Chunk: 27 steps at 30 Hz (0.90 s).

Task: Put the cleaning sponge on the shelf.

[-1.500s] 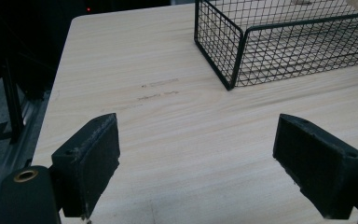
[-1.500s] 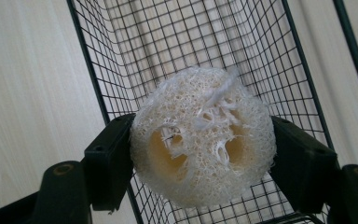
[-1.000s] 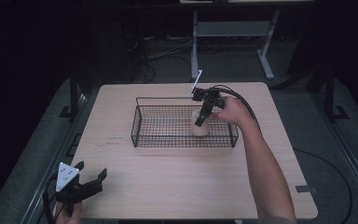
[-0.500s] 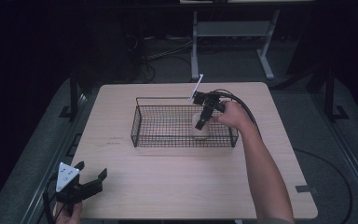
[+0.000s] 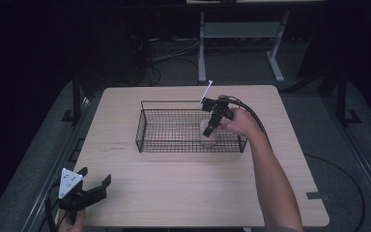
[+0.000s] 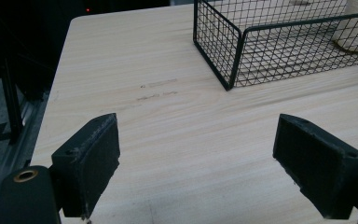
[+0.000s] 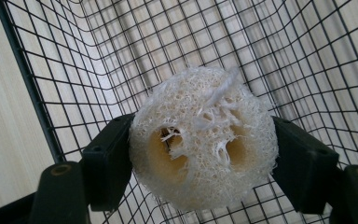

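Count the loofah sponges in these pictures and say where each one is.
1. The loofah sponge sits clamped between the jaws of the right gripper, low inside the wire basket near its right end. I see no other loofahs.

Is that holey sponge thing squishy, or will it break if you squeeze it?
The loofah is a web of dry fibres with big holes, so it is probably very light and springy. The right gripper pads press both sides; the rough surface likely won't slip.
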Tool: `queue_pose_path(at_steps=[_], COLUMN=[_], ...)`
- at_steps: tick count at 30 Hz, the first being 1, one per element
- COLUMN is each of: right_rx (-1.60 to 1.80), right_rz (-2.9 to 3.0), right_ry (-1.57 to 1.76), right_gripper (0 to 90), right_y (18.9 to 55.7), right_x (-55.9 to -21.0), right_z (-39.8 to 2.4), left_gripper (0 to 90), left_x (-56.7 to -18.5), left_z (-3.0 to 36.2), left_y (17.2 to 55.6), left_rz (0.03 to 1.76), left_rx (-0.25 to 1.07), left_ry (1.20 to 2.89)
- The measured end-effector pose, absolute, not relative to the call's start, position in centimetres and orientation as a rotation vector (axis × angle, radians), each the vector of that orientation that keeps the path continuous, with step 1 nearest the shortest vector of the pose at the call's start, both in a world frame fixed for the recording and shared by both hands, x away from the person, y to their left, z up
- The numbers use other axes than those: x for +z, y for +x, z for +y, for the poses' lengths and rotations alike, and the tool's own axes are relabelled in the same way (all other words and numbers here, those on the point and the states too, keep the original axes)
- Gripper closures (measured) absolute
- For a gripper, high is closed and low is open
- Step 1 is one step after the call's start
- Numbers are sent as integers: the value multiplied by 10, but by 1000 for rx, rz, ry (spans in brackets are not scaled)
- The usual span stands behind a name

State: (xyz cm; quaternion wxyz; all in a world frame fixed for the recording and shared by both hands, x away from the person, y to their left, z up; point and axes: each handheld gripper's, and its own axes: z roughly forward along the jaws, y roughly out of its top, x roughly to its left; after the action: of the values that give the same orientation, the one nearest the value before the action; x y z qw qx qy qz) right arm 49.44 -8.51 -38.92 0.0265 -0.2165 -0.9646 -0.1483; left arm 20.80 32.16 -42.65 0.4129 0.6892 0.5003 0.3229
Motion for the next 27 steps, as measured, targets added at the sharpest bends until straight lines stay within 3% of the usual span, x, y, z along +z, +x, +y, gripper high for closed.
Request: queue_pose_path(at_steps=[6,27], right_rx=[-459,-578], right_rz=[-2990,-3000], right_ry=[-683,-679], right_gripper=[211,200], right_y=[493,483], right_x=[-386,-357], right_z=[-84,-94], left_gripper=[138,138], left_x=[-426,-426], left_z=[321,320], left_y=[208,208], left_rz=[1255,1253], left_rx=[814,814], left_ry=[1739,1737])
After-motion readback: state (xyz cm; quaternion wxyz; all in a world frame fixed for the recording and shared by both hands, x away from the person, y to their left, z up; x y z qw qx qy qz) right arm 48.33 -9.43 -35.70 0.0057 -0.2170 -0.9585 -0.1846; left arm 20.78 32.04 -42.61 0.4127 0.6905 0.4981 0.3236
